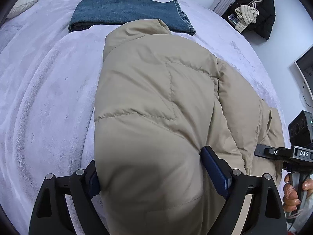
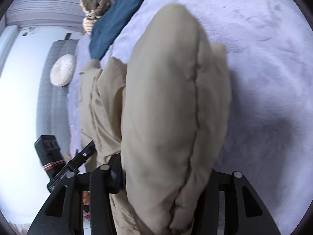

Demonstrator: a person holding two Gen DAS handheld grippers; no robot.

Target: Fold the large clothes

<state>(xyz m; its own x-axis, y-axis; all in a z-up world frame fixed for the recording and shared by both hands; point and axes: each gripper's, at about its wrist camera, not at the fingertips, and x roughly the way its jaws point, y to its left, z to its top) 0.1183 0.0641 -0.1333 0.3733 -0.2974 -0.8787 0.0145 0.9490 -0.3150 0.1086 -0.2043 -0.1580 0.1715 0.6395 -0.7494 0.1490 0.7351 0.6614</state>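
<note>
On the lilac bed (image 1: pixel 49 90) my beige jacket (image 1: pixel 156 101) lies below the jeans (image 1: pixel 127 11). My left gripper (image 1: pixel 154 178) spreads wide, pads pressing a puffy fold; my right gripper (image 2: pixel 166 178), half-spread, clasps another fold.

Your left gripper (image 1: pixel 156 178) was a matte black plastic frame with two broad triangular arms, each pierced by a triangular cut-out and pinned with round silver screw heads. Its fingers (image 1: pixel 215 170) carried dark blue ribbed pads on their inner faces. Pale beige strips showed behind the arms.

Your right gripper (image 2: pixel 166 178) had the same black frame, the same silver pivot screws and a dark blue pad on its left finger (image 2: pixel 115 174). Seen from the left wrist camera, its body bore a small white label reading "DAS" and a black box-shaped camera housing with a green light. Your right hand (image 1: pixel 293 193) wore pale glossy nail polish.
</note>
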